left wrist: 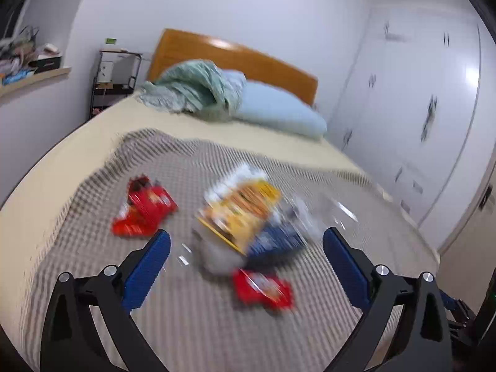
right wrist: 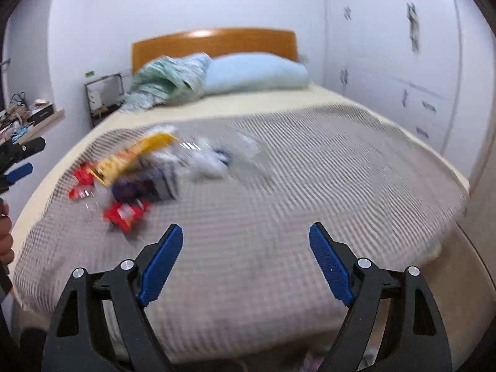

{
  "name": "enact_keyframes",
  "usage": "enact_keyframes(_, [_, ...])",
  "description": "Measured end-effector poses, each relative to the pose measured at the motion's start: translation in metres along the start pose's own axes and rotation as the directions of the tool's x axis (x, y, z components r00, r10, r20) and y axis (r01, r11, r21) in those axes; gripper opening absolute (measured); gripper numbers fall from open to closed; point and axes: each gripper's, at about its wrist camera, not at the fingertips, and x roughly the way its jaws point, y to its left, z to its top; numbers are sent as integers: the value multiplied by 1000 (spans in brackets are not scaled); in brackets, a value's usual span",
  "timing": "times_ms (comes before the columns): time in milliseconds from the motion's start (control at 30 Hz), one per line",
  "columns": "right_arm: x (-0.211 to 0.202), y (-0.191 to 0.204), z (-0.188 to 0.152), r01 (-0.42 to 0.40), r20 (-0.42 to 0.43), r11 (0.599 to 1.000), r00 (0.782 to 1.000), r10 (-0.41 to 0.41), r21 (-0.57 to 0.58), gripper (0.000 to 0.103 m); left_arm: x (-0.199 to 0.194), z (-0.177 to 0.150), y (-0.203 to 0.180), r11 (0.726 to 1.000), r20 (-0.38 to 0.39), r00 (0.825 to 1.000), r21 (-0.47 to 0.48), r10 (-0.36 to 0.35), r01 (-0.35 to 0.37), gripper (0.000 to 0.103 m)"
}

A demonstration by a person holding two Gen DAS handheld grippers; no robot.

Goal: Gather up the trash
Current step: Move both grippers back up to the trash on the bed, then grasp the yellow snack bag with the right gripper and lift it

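Bedroom; both views motion-blurred. Landmark: grey waffle blanket spread over the foot half of the bed.

Left of the blanket, along the wall: shelf heaped with clutter, contents too blurred to name. Next right, black wire rack by the bed's head, a white box on an upper tier, small green item on top.

On the blanket's left part, left wrist view: crumpled red wrapper. Just right of it, yellow snack bag, tilted, lying over a blue packet and clear crinkled plastic; whether bagged together or merely piled, cannot tell. Nearer the blanket's front edge, second red wrapper, just beside the pile.

Left gripper above the blanket, jaws spread wide, nothing between the blue pads, pile framed in the gap.

Beyond the blanket, at the orange headboard: bunched green quilt, then pale blue pillow touching it.

Right gripper over the blanket's bare right part, jaws spread wide, empty; trash pile well off to its left.

Right of the blanket: white wardrobe with dark handles.
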Motion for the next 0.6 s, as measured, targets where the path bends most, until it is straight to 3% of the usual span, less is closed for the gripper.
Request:
enact_keyframes(167, [56,75,29,-58,-19,998,998,58,-7,85,21,11,81,999,32,999,-46,26,-25,96])
enact_keyframes(300, [95,130,49,-106,-15,994,994,106,5,85,43,18,142,979,33,998,-200,51,-43,96])
enact_keyframes(367, [116,157,59,-117,-18,993,993,117,25,85,55,17,157,971,6,998,-233,62,-59,96])
enact_keyframes(467, [147,184,76,-125,-50,990,990,129,69,85,71,20,168,966,-21,990,-218,138,-140,96])
enact_keyframes(567, [179,208,93,-88,-111,988,989,102,124,85,83,23,175,968,-38,989,-202,145,-150,96])
enact_keyframes(600, [184,212,96,-79,-122,988,988,96,135,92,87,24,178,968,-38,988,-199,149,-153,96])
